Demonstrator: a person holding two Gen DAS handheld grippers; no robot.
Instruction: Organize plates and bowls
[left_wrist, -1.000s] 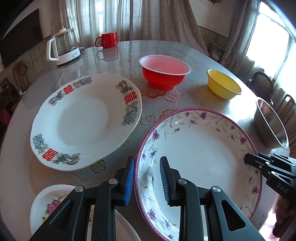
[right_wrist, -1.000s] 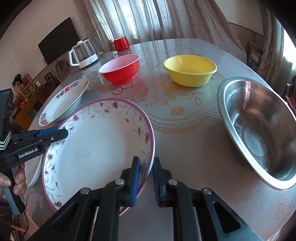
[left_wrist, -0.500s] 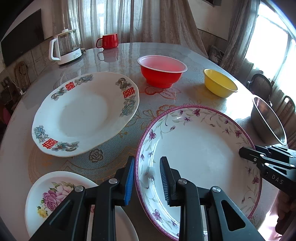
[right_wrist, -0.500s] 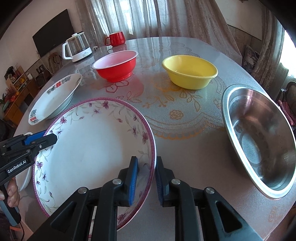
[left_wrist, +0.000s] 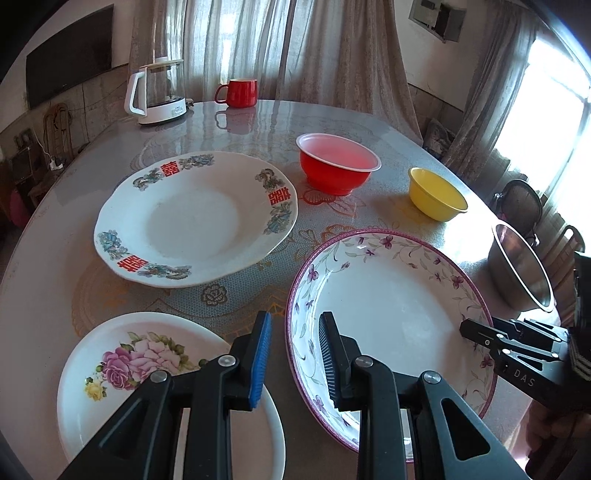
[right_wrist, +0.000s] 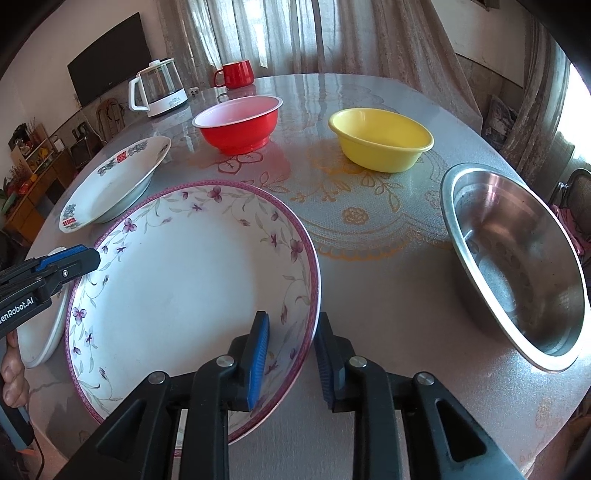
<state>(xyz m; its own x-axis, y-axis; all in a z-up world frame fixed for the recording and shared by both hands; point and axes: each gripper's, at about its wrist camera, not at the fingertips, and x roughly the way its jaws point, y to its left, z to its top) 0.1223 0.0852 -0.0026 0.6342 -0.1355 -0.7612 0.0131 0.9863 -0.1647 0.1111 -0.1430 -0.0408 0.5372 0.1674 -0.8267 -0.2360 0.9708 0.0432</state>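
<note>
Purple-flower plate (right_wrist: 177, 280) sits on the table (right_wrist: 388, 258) at 6 o'clock, rim between both tools; right gripper (right_wrist: 291, 354) jaws are opening, pads look clear of the rim; left gripper (left_wrist: 295, 354) straddles the rim w/ gaps, prob not pinching. Risk: rim catches a pad on pullback, plate skids into the steel bowl (right_wrist: 517, 273) at 3 o'clock.

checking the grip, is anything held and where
Purple-flowered plate's rim lies between both grippers: right gripper is opening, not pressing; left gripper's grip cannot be told.
</note>
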